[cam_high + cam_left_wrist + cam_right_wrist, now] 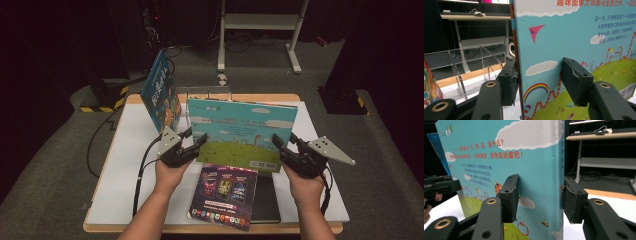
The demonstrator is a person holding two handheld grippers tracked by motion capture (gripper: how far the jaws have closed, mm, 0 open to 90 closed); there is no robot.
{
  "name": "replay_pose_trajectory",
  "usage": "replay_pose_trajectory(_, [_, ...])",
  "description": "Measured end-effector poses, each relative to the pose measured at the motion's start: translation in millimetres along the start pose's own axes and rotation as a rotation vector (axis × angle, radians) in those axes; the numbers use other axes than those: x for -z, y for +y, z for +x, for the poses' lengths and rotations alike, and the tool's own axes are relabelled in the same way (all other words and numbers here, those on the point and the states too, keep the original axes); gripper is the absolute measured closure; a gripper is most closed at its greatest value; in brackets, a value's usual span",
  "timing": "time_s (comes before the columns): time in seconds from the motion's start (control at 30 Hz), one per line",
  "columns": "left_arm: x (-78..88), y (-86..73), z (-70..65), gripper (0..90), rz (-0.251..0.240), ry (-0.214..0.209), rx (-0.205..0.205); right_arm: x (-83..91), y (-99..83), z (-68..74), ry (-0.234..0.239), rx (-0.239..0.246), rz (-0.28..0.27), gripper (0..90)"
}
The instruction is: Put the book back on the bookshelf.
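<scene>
**Picture book upright between both grippers**

High view first: I have the picture book (240, 132) standing on its lower edge near the middle of the white table (125, 165), back cover facing me. My left gripper (192, 142) sits at the book's left edge and my right gripper (285, 142) at its right edge, one hand at each end. A blue book (160, 90) stands tilted at the table's far left, and a purple magazine (224, 195) lies flat on the near side, just below the picture book, overlapping a dark pad (267, 200).

Left gripper view now: the picture book's (564, 50) side edge runs right between my two jaws. The jaws stand about half open; one pad lies against the back of the book, the other against its cover, so I read this as a grip on it. Behind, a clear acrylic rack (474, 62) with curved dividers stands on the table; the slots I can see hold nothing.

Right gripper view: the spine of the picture book (506, 157) is between my jaws, again about half open. The cover-side pad touches the book; the spine-side pad stands close, and I cannot tell whether it presses.
</scene>
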State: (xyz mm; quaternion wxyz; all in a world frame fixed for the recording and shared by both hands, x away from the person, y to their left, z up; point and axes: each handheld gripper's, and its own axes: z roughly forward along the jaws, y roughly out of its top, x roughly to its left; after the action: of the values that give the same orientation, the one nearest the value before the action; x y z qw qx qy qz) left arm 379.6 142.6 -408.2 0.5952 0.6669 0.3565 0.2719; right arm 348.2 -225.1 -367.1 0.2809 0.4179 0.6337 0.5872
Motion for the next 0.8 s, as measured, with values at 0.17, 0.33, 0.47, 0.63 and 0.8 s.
replay_pose_trajectory(0.17, [5.8,-13.3,-3.1,48.7,-0.028,-0.016,-0.025,5.1,-14.4,0.4,0.007,0.014,-0.012,50.7])
replay_pose_trajectory(0.33, [18.4,-19.6,-6.1,49.9,-0.063,-0.043,-0.037,19.3,-22.4,1.8,0.085,0.021,-0.039,42.6])
replay_pose_trajectory(0.47, [22.0,-20.1,-6.9,48.6,-0.068,-0.041,-0.02,24.6,-19.4,0.4,0.114,0.026,-0.059,36.7])
replay_pose_trajectory(0.63, [24.4,-19.6,-6.4,47.4,-0.069,-0.037,-0.017,22.1,-6.1,1.3,0.171,0.05,-0.034,32.8])
replay_pose_trajectory(0.8, [27.4,-18.7,-4.4,46.2,-0.053,-0.045,-0.006,9.4,5.6,4.8,0.199,0.063,0.009,29.3])
